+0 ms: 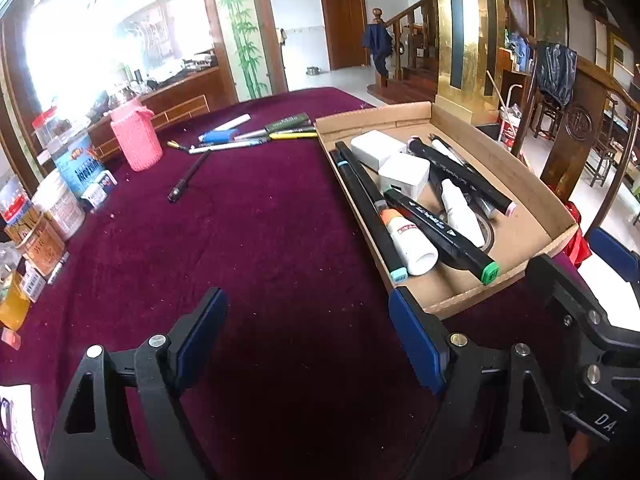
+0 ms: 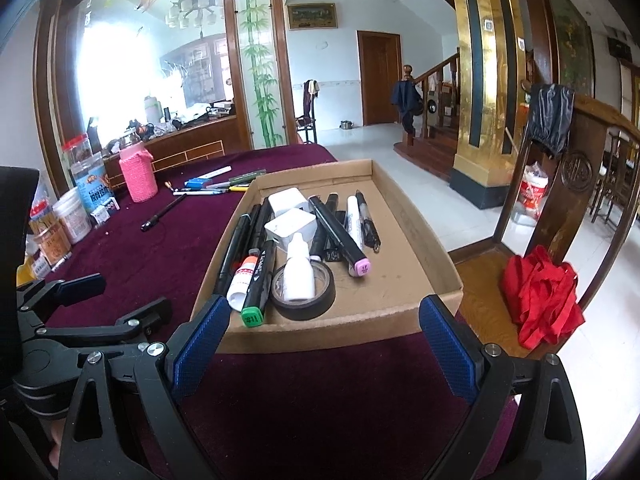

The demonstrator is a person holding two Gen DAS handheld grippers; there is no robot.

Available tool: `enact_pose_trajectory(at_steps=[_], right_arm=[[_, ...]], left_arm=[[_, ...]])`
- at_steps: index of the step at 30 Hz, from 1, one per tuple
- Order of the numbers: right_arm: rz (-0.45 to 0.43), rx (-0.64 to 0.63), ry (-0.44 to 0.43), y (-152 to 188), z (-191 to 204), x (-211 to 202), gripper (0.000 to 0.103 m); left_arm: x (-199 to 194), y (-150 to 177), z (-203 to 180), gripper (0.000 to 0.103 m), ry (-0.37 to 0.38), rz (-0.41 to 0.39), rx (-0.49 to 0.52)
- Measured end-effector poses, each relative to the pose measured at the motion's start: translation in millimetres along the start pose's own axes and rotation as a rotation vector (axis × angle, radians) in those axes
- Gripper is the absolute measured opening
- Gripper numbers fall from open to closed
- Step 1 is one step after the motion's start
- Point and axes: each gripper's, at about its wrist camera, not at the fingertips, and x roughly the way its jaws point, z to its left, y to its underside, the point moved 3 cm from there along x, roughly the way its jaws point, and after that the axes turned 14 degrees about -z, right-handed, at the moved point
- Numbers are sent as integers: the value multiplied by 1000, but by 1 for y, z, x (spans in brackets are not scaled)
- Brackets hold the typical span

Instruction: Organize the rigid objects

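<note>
A cardboard tray on the table holds markers; loose pens lie behind-left.

Shallow brown cardboard tray on maroon cloth holds black markers, two white cubes, black tape roll; loose pens beyond.

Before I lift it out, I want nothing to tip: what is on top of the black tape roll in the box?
A white dropper bottle lies across the black tape roll in the cardboard box, covering much of its hole. Whatever lies beneath the roll is hidden.
</note>
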Motion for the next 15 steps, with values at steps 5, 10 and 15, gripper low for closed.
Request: enact_pose_trajectory(at_steps=[5,10,15], right_arm=[[20,49,3,-5,-6,-7,93],[-24,-11,-14,-16,12,-25,93],[44,-32,-146,-17,47,-21,93]], left_arm=[[-16,-9,11,83,-8,-31,-21],[-41,-13,38,83,-28,-20,-39],[-54,9,82,83,-63,63,-89]])
